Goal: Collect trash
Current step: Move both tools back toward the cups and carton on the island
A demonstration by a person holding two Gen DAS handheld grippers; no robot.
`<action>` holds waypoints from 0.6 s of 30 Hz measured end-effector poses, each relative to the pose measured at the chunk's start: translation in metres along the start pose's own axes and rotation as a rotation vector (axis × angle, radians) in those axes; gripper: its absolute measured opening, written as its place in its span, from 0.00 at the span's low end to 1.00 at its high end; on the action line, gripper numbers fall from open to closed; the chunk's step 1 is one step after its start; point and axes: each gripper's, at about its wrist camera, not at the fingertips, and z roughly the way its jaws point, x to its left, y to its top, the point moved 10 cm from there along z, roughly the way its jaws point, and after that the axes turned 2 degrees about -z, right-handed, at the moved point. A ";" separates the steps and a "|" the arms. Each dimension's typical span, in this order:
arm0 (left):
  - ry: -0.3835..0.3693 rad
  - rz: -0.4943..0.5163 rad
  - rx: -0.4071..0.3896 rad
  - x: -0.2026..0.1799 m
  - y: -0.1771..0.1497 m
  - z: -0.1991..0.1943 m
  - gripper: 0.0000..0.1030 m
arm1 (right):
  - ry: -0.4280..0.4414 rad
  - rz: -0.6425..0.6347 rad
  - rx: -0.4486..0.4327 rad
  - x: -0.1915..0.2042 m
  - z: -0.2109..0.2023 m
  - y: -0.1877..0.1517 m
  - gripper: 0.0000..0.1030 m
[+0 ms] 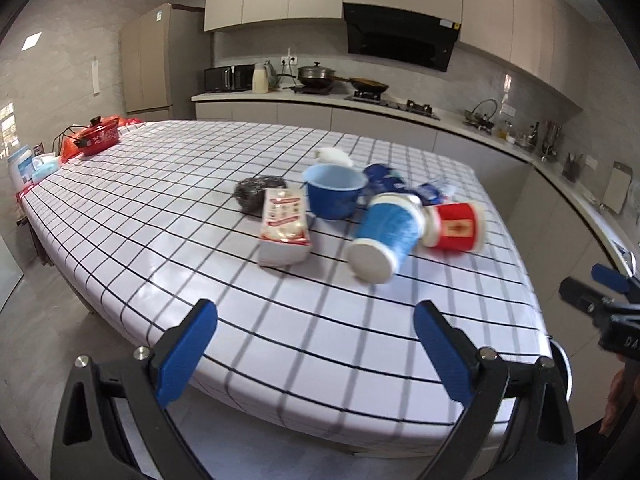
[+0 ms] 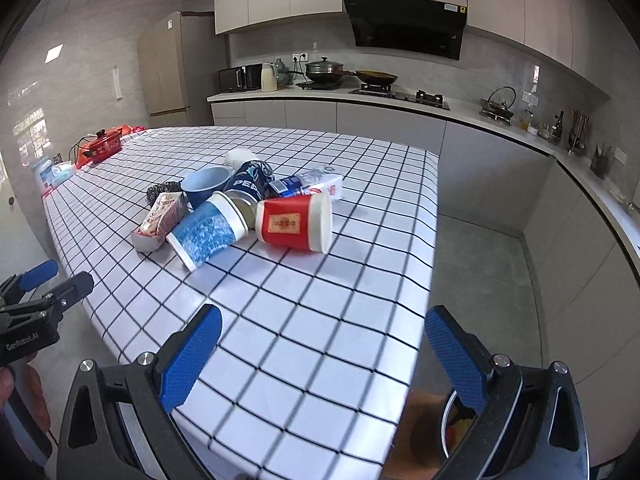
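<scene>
Both tongs wide open, nothing held. Left tongs [image 1: 316, 344] hang over the near edge of the checkered worktop [image 1: 168, 184]; right tongs [image 2: 324, 348] over its near right corner, right finger past the edge, above the floor.

Trash is piled mid-worktop, well ahead of both tongs, touching neither:
- blue paper cup [image 1: 386, 236] on its side, base toward the left tongs, closest item to them
- red paper cup [image 2: 294, 220] on its side, just right of the blue one, touching it; roughly straight ahead of the right tongs
- small carton [image 1: 284, 224] lying flat, left of the blue paper cup
- blue plastic cup [image 1: 334, 190] upright, behind the carton
- steel scourer [image 1: 256, 192] at the pile's far left
- Pepsi can [image 2: 250, 184] on its side behind the paper cups
- crumpled wrapper [image 2: 312, 184] right of the can
- white wad [image 1: 334, 156] at the back, can't tell what it is

Red pot [image 1: 98, 136] at the far left end of the worktop, well apart from the pile.
</scene>
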 end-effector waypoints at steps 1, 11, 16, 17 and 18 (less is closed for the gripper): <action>0.000 -0.001 0.006 0.004 0.001 0.006 0.96 | -0.004 0.002 0.001 0.003 0.005 0.003 1.00; -0.005 -0.011 0.041 0.029 0.018 0.063 0.96 | -0.002 0.024 0.041 0.024 0.060 0.019 0.94; -0.011 -0.016 0.053 0.031 0.028 0.087 0.96 | -0.008 0.040 0.063 0.025 0.089 0.025 0.92; -0.015 -0.018 0.059 0.031 0.030 0.094 0.96 | -0.008 0.042 0.067 0.025 0.096 0.027 0.92; -0.019 -0.014 0.063 0.030 0.031 0.098 0.96 | -0.007 0.044 0.070 0.026 0.101 0.028 0.92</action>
